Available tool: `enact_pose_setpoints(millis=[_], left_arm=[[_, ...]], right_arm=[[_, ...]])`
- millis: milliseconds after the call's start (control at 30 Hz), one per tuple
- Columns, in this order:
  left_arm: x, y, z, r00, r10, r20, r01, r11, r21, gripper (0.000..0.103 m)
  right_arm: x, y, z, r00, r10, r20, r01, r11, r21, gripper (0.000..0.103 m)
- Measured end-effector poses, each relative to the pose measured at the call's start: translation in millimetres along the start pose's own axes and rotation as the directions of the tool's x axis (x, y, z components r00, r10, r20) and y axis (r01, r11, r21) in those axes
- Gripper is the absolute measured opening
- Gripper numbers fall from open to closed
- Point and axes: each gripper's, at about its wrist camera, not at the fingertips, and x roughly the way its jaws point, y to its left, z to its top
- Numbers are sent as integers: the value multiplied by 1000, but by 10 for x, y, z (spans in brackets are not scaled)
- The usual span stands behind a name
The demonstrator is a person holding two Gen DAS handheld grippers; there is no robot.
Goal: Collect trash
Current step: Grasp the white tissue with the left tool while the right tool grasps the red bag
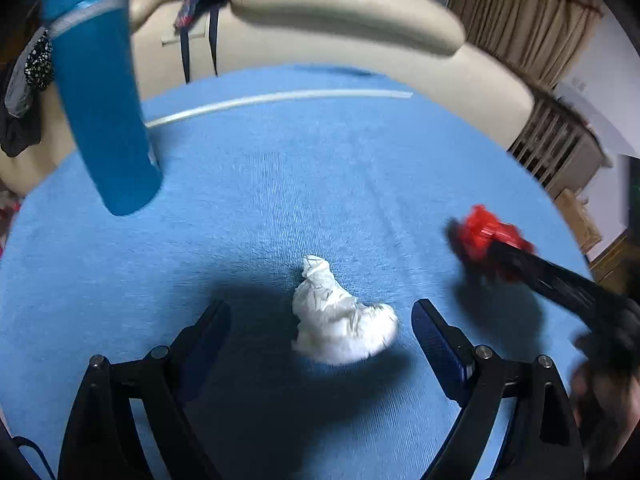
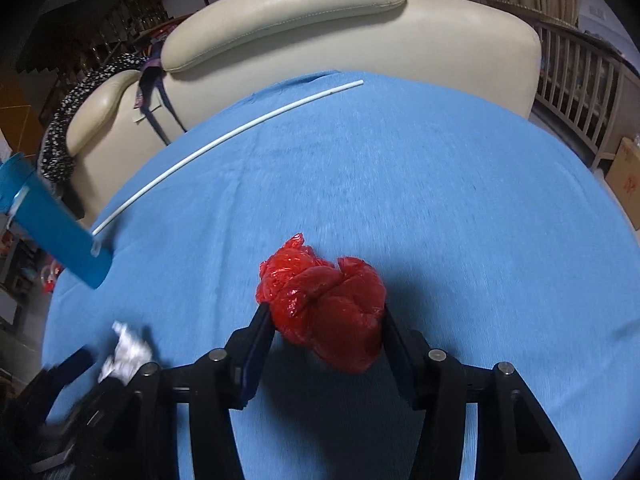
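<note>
A crumpled white paper wad (image 1: 340,320) lies on the blue cloth (image 1: 280,200). My left gripper (image 1: 322,308) is open wide around it, and neither blue-padded finger touches it. In the right wrist view, my right gripper (image 2: 326,320) is shut on a crumpled red plastic wad (image 2: 324,304), with a pad pressing each side. The left wrist view shows that red wad (image 1: 484,232) to the right, a little above the cloth. A tall blue bin (image 1: 104,120) stands at the far left. The white paper wad (image 2: 126,354) also shows at the lower left of the right wrist view.
A thin white rod (image 2: 224,140) lies across the far part of the cloth. Behind the table stands a cream leather armchair (image 2: 320,28) with dark clothes draped on its left arm. A wooden railing (image 2: 580,80) and a cardboard box (image 2: 624,176) are at the right.
</note>
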Motion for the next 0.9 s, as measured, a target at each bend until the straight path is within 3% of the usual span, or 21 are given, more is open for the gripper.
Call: enact_pose_setpoints(millis=[67,100,133,167,233,467,900], left_arm=[[134,-30,9,999,26,-30,-26,1000,5,91],[190,-38,-3,998,30,-50,-30,1000,7,86],[155,-60,-23,999,46,-25,-45,999,25,51],[129,-80,-33,998,63,-25,-62,997,45,46],[70,-64,-55,998,42,-48,-40,999,34,45],[-465,-14,-350,998,69,8,-69,996,60,44],[-1246,58,-909,995,73,74,-79,993,87,44]], right_arm=[[-74,9,-82,1000,4,5,-4,1000,-1,56],[-99,8,-116,1000,9,2,-9,1000,2,56],[-120,10,-144,1000,14,-1,-14,1000,4,56],[-160,27,-192,1000,19,-2,-19,1000,2,56],[-232,47,-253,1000,27,0,-27,1000,7,56],[-542,175,-574,998,55,13,-56,998,21,56],[-1289,235,-1479,995,77,57,-82,991,102,56]])
